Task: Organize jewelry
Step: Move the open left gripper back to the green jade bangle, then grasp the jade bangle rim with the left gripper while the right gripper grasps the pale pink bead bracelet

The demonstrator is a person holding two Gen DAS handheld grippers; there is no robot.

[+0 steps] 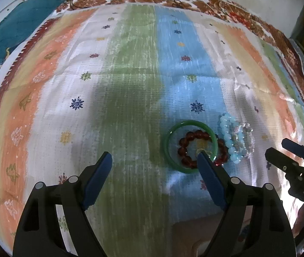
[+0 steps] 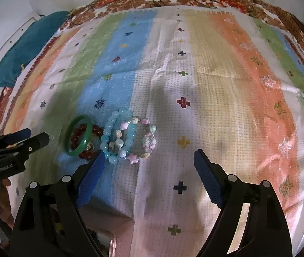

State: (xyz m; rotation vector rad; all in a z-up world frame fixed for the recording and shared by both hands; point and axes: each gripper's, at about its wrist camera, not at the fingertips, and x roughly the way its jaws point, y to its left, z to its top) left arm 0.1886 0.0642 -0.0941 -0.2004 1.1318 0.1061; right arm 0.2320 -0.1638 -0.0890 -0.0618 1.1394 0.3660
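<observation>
Four bracelets lie bunched together on the striped cloth [image 2: 205, 81], and by my reading nothing is sorted yet; the green bangle [image 2: 78, 135] serves as the landmark; the dark red bead bracelet [image 1: 203, 148] lies partly inside it and partly over its rim, touching it; the pale blue bead bracelet [image 2: 117, 137] sits just to the right of the bangle, against the red beads; the pastel charm bracelet [image 2: 145, 141] lies further right again, overlapping the blue one.

The left gripper [image 1: 154, 157] is spread wide and holds nothing; its right finger tip lies over the near rim of the bangle, though I cannot tell whether it touches; the right gripper [image 2: 149, 156] is likewise wide apart and empty, its left finger tip just below the blue beads, to the right of the bangle.

No tray, box or stand for the jewelry shows clearly in either view; something pale sits low at the near edge, below the bangle, too hidden to name; so all the work appears to remain: pulling the four pieces apart and laying each in its own spot; the tangle of overlapping loops looks like the first thing to undo.
</observation>
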